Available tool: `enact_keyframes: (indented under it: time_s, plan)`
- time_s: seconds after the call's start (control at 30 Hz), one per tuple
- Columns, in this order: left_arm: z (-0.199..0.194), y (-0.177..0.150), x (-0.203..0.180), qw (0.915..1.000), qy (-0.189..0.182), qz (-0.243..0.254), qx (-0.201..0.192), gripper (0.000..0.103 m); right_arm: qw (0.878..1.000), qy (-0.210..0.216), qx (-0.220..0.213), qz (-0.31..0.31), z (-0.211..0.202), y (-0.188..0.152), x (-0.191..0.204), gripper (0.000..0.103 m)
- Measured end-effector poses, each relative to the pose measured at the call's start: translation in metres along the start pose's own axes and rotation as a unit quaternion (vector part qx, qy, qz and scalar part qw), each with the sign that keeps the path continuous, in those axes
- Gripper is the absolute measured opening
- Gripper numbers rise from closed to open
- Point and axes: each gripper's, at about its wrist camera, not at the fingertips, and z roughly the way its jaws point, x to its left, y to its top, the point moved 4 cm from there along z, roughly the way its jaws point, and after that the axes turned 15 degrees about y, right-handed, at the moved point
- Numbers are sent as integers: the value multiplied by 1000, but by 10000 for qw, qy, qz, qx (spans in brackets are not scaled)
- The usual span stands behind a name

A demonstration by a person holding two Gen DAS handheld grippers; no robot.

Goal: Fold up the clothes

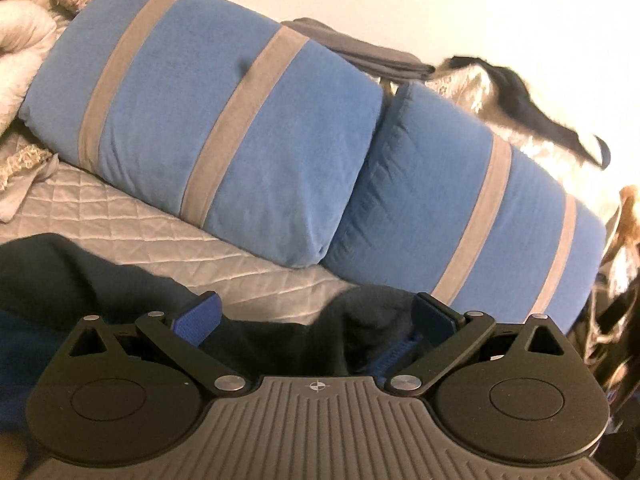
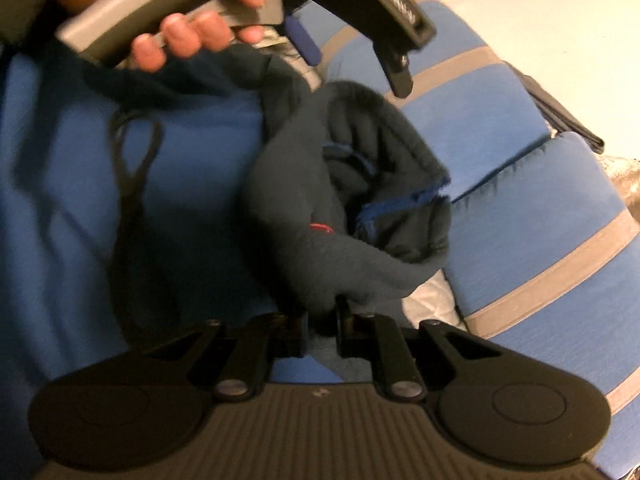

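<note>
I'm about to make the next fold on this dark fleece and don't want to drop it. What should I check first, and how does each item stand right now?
1. Right gripper clamped on the dark fleece garment: ok, fingers shut on a bunched fold.
2. Left gripper holding fabric: not ok, jaws stand open with fleece merely lying between them.
3. Garment spread flat for folding: not ok, it hangs crumpled, opening facing the camera.
4. Drawstring loop clear of the fold: cannot tell, it dangles to one side, blurred.
5. Landing area free: cannot tell, blue striped pillows lie close behind on the quilted cover.
6. Hand grip on the left gripper's handle: ok.
</note>
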Motion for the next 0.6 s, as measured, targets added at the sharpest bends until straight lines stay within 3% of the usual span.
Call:
enact_keyframes:
  time_s: [0.1,0.17,0.2,0.23,0.3,0.33,0.37,0.47,0.6]
  plan:
    - [23,-16,0,9930,705,597,740,103,9999,17,135,74,0,-6,-1,16]
    - [33,-22,10,9892,841,388,1139,102,9996,-11,176,240,-5,-9,-2,41]
    - [38,-24,15,9867,893,261,1330,102,9992,-37,221,337,-7,-9,-5,43]
    - [39,-25,19,9861,918,169,1376,102,9987,-50,255,442,-11,-9,-8,47]
    - [38,-24,23,9862,951,91,1352,102,9975,-90,267,645,-19,-9,-13,62]
    - [37,-24,21,9867,959,147,1308,102,9967,-118,236,762,-25,-10,-14,75]
    - [36,-23,19,9870,965,207,1266,102,9953,-117,162,947,-30,-9,-18,80]
    - [37,-23,11,9875,912,385,1224,102,9830,0,-136,1829,-45,-1,-38,84]
    - [37,-23,9,9880,875,502,1165,102,9465,244,-373,3196,-46,6,-62,90]
